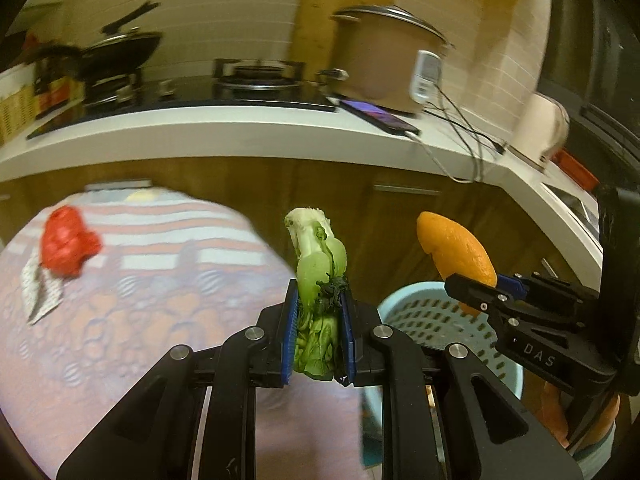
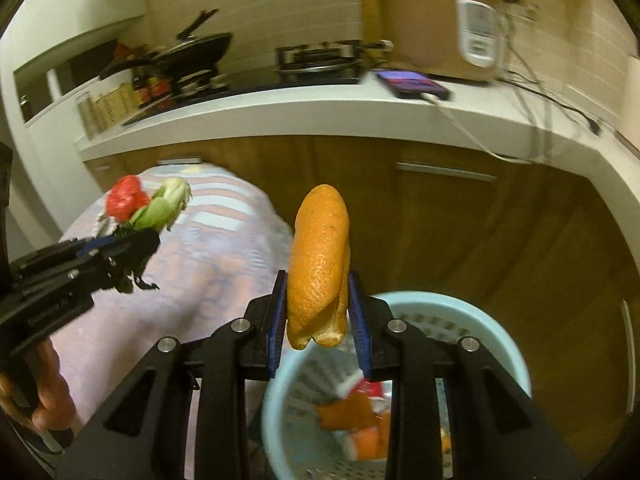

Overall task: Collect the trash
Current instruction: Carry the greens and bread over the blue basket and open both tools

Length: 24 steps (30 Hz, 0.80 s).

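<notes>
Below the kitchen counter (image 2: 280, 116), the blue basket (image 2: 516, 360) sits at six o'clock under the right gripper (image 2: 318, 312), which clamps an upright orange peel (image 2: 320, 264), while the left gripper (image 1: 318, 332), farther off, pinches a bok choy stub (image 1: 320, 264).

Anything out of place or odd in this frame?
Mostly normal: both tongs grip scraps near the blue basket. A red wrapper lies uncollected on the patterned tablecloth, and a phone overhangs the counter edge.

Basket (image 2: 500, 320) contents blurred, perhaps peels.
</notes>
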### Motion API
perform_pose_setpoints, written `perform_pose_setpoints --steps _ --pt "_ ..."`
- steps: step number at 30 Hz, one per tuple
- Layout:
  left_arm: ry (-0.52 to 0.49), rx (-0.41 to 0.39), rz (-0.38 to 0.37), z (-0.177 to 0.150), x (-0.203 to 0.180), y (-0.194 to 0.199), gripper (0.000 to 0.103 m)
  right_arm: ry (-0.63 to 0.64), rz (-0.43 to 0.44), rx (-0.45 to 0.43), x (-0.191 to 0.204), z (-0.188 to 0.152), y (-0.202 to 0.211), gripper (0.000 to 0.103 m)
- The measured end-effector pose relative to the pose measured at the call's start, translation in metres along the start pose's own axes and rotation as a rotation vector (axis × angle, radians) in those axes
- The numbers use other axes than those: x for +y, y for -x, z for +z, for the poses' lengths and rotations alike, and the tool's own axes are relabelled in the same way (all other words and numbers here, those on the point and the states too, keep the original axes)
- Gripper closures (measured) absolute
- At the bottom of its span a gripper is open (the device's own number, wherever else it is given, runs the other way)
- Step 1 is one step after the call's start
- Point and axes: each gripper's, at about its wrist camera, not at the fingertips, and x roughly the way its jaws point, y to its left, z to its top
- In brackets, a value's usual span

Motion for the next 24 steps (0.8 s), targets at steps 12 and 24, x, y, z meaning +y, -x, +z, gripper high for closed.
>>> perform_pose_setpoints --steps 12,24 --pt "-0.027 0.095 -0.117 -0.005 -0.061 -0.052 0.086 -0.082 -0.074 0.05 -0.074 -0.041 0.009 0.077" --pt "-0.086 0.187 -0.163 -0.021 -0.09 -0.083 0.081 -0.161 -0.077 0.103 -0.1 -0.058 0.002 0.072"
